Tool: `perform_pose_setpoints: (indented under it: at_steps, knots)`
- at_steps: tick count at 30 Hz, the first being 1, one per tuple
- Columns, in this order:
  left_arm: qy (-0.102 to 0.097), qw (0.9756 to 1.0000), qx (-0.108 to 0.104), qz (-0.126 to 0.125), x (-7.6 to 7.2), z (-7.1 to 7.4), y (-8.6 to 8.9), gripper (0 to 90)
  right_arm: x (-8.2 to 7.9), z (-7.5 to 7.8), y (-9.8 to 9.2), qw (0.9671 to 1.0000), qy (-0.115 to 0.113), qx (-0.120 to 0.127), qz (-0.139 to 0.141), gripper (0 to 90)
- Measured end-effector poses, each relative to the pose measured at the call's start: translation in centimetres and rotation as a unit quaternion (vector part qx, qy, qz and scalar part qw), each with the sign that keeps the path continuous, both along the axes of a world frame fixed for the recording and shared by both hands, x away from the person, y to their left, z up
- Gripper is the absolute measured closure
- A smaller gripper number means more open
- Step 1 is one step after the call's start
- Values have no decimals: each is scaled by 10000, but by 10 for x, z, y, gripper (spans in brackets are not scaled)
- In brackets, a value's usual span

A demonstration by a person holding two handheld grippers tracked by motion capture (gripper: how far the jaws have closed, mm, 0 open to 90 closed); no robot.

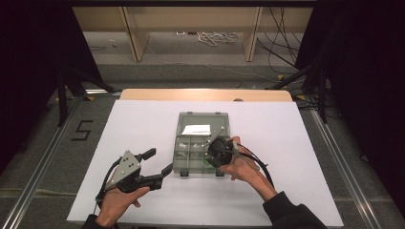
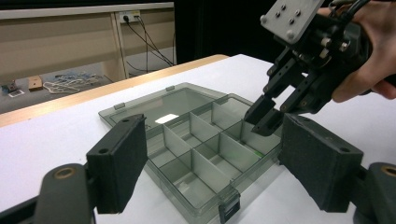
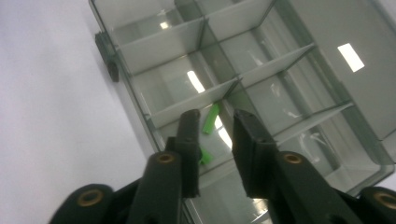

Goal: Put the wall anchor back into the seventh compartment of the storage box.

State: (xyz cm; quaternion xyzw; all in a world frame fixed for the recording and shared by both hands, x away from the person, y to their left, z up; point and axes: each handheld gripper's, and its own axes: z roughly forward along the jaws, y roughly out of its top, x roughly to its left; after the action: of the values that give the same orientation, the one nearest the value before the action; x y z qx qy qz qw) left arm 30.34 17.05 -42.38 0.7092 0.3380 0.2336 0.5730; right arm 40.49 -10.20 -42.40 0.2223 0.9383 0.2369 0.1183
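Left claw (image 1: 160, 161) open, right claw (image 3: 215, 135) parted over half-hidden green piece (image 3: 211, 119), organizer box (image 1: 185, 163).

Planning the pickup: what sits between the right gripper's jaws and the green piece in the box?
Nothing. In the right gripper view, the right gripper hangs open just above the green piece, with only air and the compartment's bare floor between them.
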Motion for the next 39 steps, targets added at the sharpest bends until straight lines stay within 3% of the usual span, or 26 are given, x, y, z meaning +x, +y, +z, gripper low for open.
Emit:
perform_pose_setpoints:
  at_steps: [6,11,16,17,18,20,22,23,25,26,27,28,29,31,33,35,37,39]
  knots:
    - [-3,10000,9,13,0,0,1,229,1,10,-9,9993,-117,312,-141,547]
    - [-14,10000,-12,-5,0,0,1,230,5,16,-18,9965,-231,631,-494,452]
    - [-16,10000,-56,4,2,-1,1,230,11,20,-31,9896,-419,1094,-833,393]
    - [-16,10000,-56,4,2,-1,1,230,13,21,-35,9884,-423,1159,-882,384]
    - [-20,10000,-33,21,2,-1,2,230,13,22,-39,9872,-273,1199,-1011,369]
    - [12,10000,-13,46,3,-1,2,230,17,20,-43,9844,-367,1326,-1100,351]
    - [21,10000,9,22,4,-1,1,230,19,16,-49,9806,-362,1455,-1265,344]
    - [38,10000,-13,31,4,-2,0,230,21,17,-52,9805,-288,1458,-1289,340]
    - [64,10000,9,29,5,-3,0,230,25,13,-57,9757,-329,1630,-1427,338]
    - [72,10000,8,31,5,-3,0,230,28,12,-62,9753,-366,1628,-1444,337]
    - [81,10000,19,37,6,-4,0,230,29,12,-64,9745,-252,1648,-1501,335]
    - [86,10000,22,44,6,-4,0,230,33,9,-67,9720,-449,1730,-1523,330]
    - [94,9999,14,52,6,-4,0,230,34,10,-71,9723,-366,1746,-1513,326]
    - [96,9999,12,48,6,-4,0,230,36,10,-74,9686,-355,1853,-1617,324]
    - [89,9999,24,40,6,-4,0,230,37,9,-77,9684,-438,1859,-1603,324]
    - [72,10000,55,0,6,-4,-1,230,37,7,-81,9647,-400,1948,-1727,317]
    - [73,10000,58,-3,6,-4,-2,230,40,5,-85,9647,-451,2011,-1638,315]
    - [69,10000,58,4,6,-5,-1,230,40,6,-87,9610,-364,2059,-1812,309]
